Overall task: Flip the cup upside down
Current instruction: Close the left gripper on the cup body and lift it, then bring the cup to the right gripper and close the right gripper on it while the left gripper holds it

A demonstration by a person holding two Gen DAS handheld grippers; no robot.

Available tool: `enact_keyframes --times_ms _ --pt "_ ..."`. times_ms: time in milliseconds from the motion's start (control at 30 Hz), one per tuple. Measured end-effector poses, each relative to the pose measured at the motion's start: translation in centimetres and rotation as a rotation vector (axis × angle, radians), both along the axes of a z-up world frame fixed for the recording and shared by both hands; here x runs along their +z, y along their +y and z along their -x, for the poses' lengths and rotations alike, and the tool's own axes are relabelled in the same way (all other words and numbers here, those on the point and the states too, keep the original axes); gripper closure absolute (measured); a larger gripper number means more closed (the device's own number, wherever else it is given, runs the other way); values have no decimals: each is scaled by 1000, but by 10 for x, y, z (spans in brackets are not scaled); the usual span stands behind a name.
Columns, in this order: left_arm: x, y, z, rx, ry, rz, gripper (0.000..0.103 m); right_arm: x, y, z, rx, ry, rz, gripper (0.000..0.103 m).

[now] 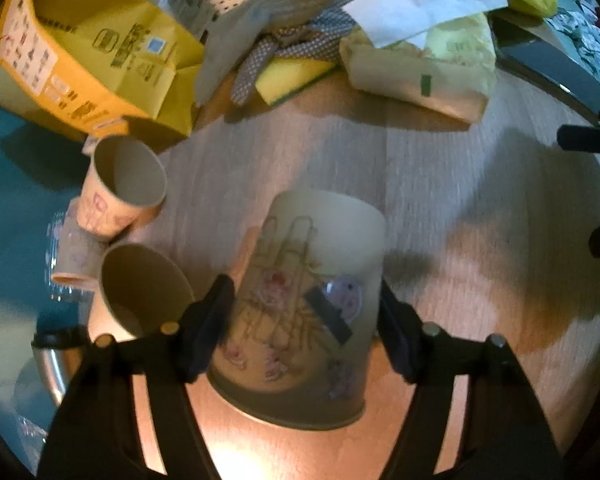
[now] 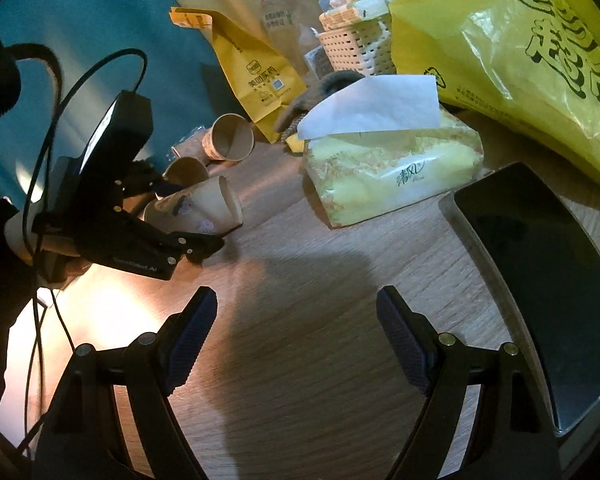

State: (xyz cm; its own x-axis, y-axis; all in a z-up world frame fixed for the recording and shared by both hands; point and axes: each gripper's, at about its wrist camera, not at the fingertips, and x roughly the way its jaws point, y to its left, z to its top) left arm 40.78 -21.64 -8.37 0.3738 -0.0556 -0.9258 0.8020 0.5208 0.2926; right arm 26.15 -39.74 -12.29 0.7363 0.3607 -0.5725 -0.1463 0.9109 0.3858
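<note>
Where left gripper (image 1: 304,332) clamps — paper cup (image 1: 300,304) tilted, above table (image 1: 440,200)

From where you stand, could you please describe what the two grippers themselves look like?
Both are black. The right gripper has two angular fingers with dark blue textured pads and silver pivot bolts. The left gripper carries small pale lettering on its side, and a thin black cable loops above it.
</note>
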Motion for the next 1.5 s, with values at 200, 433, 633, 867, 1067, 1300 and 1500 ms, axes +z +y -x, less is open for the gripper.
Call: enact_keyframes --times_ms 200,433,633,867,1067,1300,1500 --pt "7 20 14 110 69 64 35 7 8 1 31 -17 -6 18" --pt "30 61 64 389 133 270 35 19 14 16 85 -41 -11 18" --pt "42 97 130 663 140 464 35 27 25 36 181 -43 29 18" --pt "28 131 207 992 141 666 35 39 49 64 318 -49 95 18" --pt "24 153 250 1177 105 795 35 38 84 74 443 10 140 19" --pt "14 180 268 1283 114 882 35 48 122 73 490 37 212 19" --pt "2 194 264 1312 152 912 35 43 140 64 497 113 204 19"
